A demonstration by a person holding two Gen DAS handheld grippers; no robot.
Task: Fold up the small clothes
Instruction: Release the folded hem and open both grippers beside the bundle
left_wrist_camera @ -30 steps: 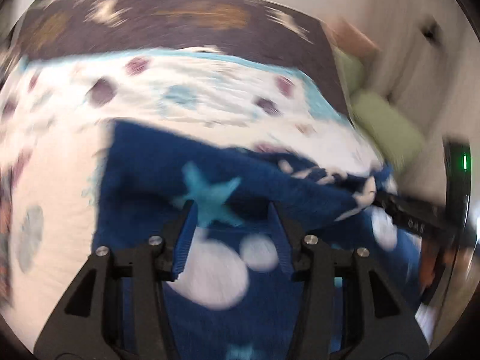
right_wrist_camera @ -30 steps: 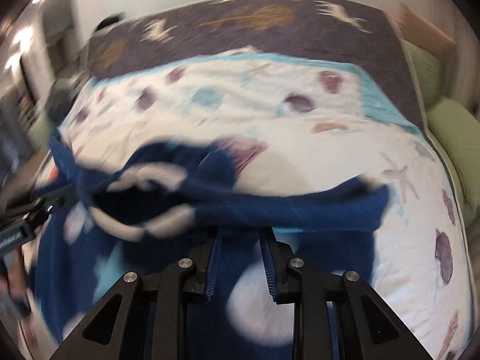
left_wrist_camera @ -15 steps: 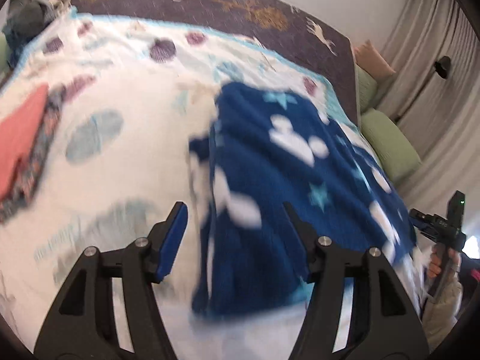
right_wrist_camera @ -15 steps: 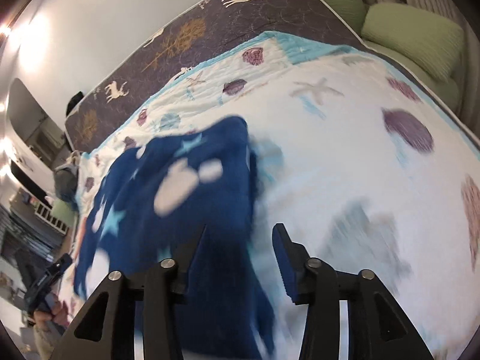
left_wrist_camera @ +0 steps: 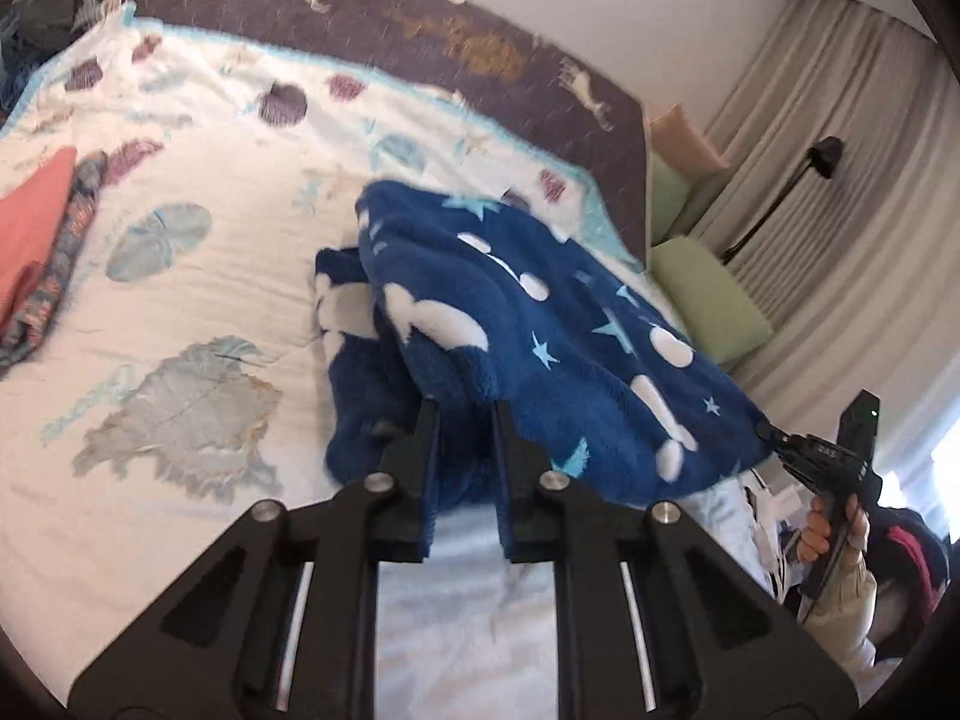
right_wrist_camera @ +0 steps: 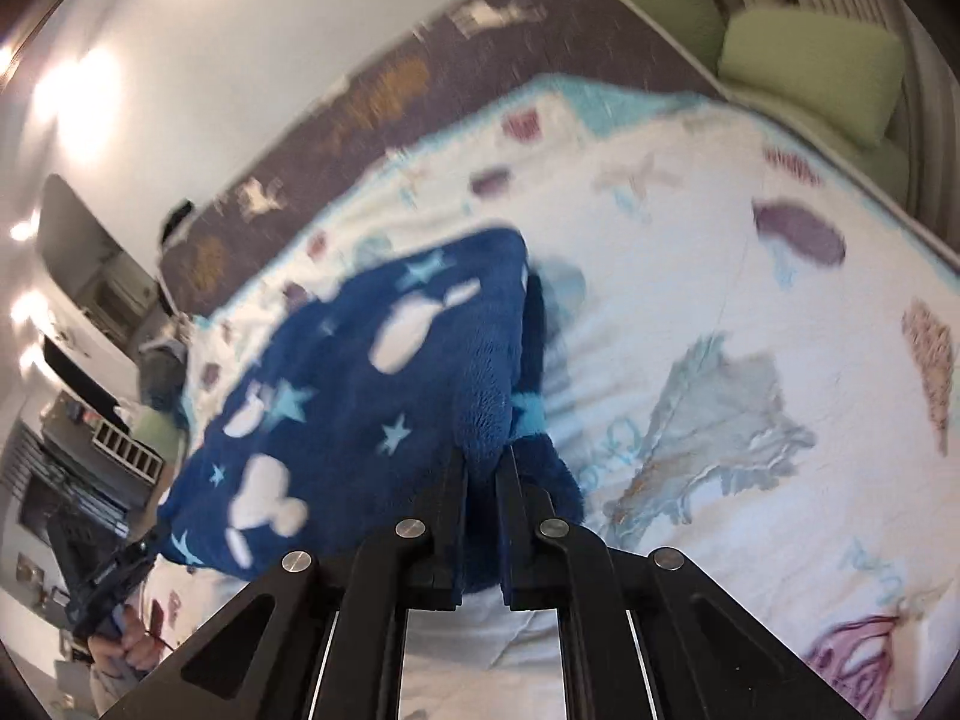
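Note:
A fleecy dark blue garment with white blobs and light blue stars is held stretched above a bed. My left gripper is shut on one near corner of it. My right gripper is shut on the other near corner; it also shows in the left wrist view at the garment's right edge. The blue garment hangs between the two, its far end resting on the white bedspread. The left gripper shows at the lower left of the right wrist view.
The bedspread has shell and starfish prints over a purple blanket. Folded orange and patterned clothes lie at the left. Green cushions and curtains stand on the right. Dark clothes lie beyond the bed edge.
Both grippers were open half a second ago with the garment lying on the bed. Both have now shut on its near corners and lifted that edge.

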